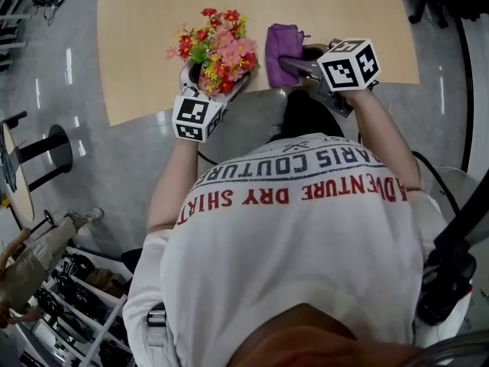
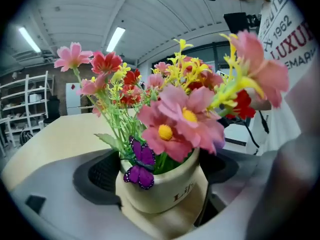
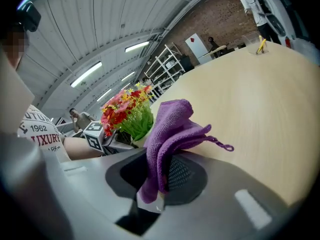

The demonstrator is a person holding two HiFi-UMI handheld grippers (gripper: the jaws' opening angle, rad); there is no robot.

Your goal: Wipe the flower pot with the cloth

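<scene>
Left gripper: my jaws stand wide, clamped on the flower pot between them, at the counter edge.
Right gripper: my jaws pinch the cloth, bunched above their tips.
Cloth and pot: apart.
Wiping: I judge none started.

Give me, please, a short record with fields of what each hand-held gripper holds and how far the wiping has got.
left hand-held gripper: shut on the cream flower pot, one jaw on each side
in the pot: pink, red and yellow flowers; purple butterfly at the rim
right hand-held gripper: shut on the purple cloth, bunched above the jaws
cloth and pot: apart, cloth beside the flowers
surface: wooden table
wiping: cloth not yet on the pot
</scene>
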